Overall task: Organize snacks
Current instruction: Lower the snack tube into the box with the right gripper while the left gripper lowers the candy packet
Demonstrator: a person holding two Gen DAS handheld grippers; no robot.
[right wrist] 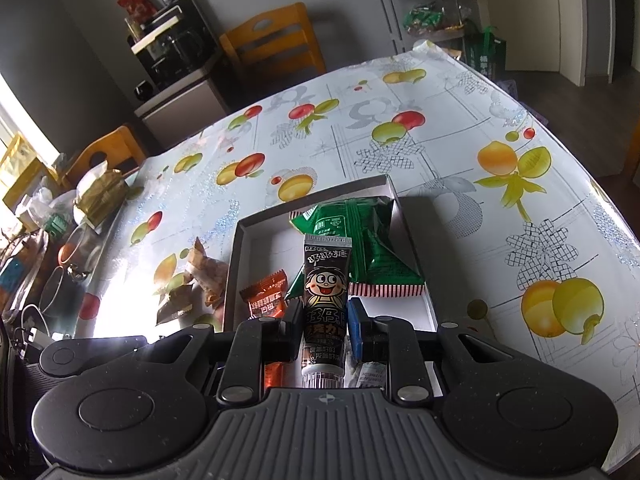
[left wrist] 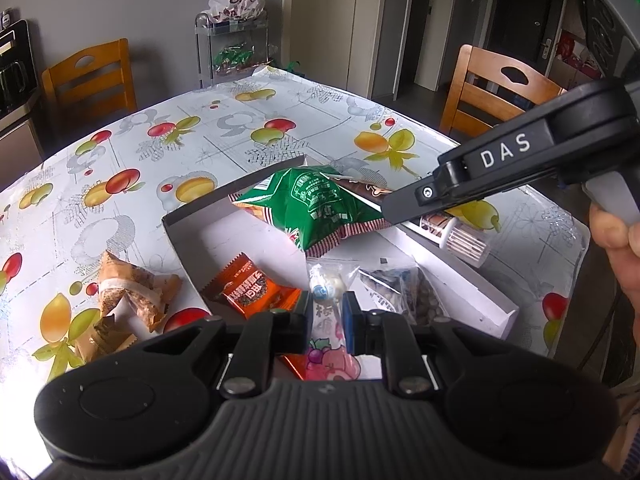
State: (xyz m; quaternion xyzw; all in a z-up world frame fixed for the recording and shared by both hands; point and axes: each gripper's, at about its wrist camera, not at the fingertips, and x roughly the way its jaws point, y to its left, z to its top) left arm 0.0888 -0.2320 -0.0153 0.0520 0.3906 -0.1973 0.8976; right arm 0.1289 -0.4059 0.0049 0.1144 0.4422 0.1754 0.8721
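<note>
Table (right wrist: 440, 128): fruit-print cloth, white box (right wrist: 236, 264) of snacks.
Left hand-held gripper (left wrist: 326, 316): clamped on candy packet (left wrist: 326, 320).
Right hand-held gripper (right wrist: 325, 322): clamped on brown tube (right wrist: 325, 296).
Risk: tube may tip onto green bag (right wrist: 372, 240), roll out.

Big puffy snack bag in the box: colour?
Green bag, red-and-white striped seam; right wrist view shows it best.

Daylight pouring in from my left, white glare washing out the tablecloth (left wrist: 24, 320) beside my left claw and again low left on the cloth in my right view, far walls dim and grey, fisheye bending the table edges, corners vignetted black, centre sharp.
</note>
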